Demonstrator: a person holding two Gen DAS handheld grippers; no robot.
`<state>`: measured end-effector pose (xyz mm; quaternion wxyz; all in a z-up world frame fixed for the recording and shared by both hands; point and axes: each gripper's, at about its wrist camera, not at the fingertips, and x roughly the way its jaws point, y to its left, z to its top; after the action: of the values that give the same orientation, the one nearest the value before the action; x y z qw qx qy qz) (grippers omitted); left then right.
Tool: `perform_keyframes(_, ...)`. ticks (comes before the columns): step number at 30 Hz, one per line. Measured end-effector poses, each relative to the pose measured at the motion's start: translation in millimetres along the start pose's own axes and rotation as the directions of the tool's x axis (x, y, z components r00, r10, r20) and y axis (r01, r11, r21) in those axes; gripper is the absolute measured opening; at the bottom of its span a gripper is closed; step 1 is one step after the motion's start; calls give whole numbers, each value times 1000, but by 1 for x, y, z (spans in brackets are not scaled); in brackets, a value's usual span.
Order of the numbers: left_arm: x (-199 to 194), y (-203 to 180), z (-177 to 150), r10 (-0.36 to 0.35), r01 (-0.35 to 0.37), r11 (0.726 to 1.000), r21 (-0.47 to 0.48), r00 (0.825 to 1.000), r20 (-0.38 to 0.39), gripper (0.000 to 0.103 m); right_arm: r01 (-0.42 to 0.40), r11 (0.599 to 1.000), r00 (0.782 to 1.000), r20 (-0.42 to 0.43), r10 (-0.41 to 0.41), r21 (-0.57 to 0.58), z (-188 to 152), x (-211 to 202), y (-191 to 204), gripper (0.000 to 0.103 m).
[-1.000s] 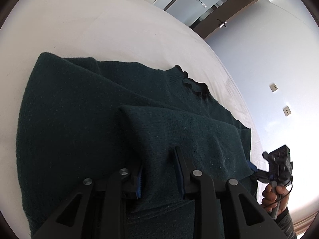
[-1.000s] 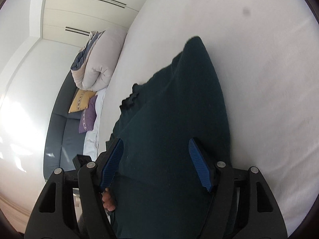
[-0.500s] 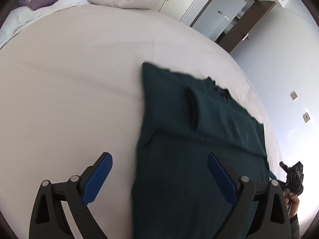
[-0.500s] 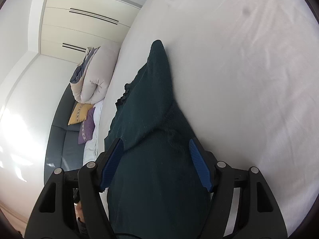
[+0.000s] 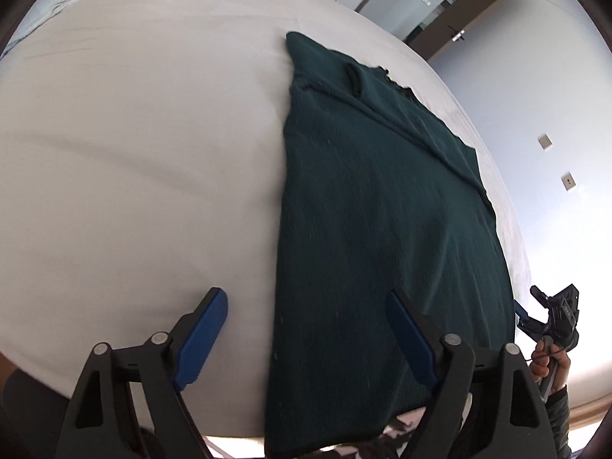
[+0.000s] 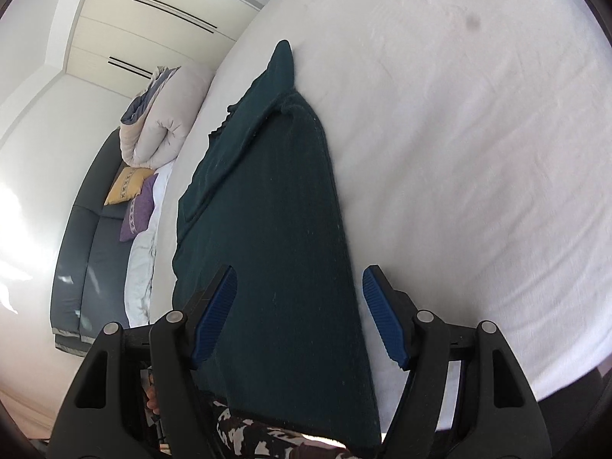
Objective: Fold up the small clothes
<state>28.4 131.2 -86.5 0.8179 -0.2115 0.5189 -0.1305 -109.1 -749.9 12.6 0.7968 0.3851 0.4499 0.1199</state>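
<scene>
A dark green knit sweater (image 5: 382, 210) lies folded lengthwise on the white bed (image 5: 134, 134), neckline at the far end. My left gripper (image 5: 306, 298) hovers over its near left edge; the jaws stand wide and are closing, and the pads touch nothing. In the right wrist view the same sweater (image 6: 275, 210) runs away from me. My right gripper (image 6: 300, 273) is open above its near end, with the cloth below the gap and neither pad pressing on it. The left wrist view catches the right gripper (image 5: 535, 306) at the far right, held by a hand (image 5: 547, 359).
A rolled duvet (image 6: 164, 114), a yellow cushion (image 6: 124, 185) and a purple cushion (image 6: 137, 210) sit by a dark sofa (image 6: 88, 237) beyond the bed. A brown door (image 5: 459, 19) stands behind. The near end of the sweater hangs over patterned clothing (image 6: 248, 440).
The left gripper let go of the sweater fold and opened wide. Both grippers drew back toward the near end of the bed, and the sweater now lies as a narrower folded strip.
</scene>
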Motion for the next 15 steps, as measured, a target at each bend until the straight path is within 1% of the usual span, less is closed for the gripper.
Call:
perform_keyframes(2, 1, 1, -8, -8, 8, 1000, -1, 1000, -28, 78, 1, 1000, 1000, -5, -1, 14, -10, -7, -5, 67)
perform_keyframes(4, 0, 0, -13, -21, 21, 1000, 5, 999, -48, 78, -4, 1000, 1000, -10, 4, 30, -19, -14, -10, 67)
perform_keyframes(9, 4, -8, -26, -35, 42, 997, 58, 993, -114, 77, 4, 1000, 999, -43, -3, 20, -32, -19, -8, 67)
perform_keyframes(12, 7, -8, -26, -50, 59, 996, 63, 990, -129, 77, 3, 1000, 998, -63, -2, 13, -43, -23, -8, 67)
perform_keyframes(15, 9, -7, -23, -64, 74, 996, 59, 987, -147, 77, 6, 1000, 997, -76, -5, 16, -46, -23, -9, 67)
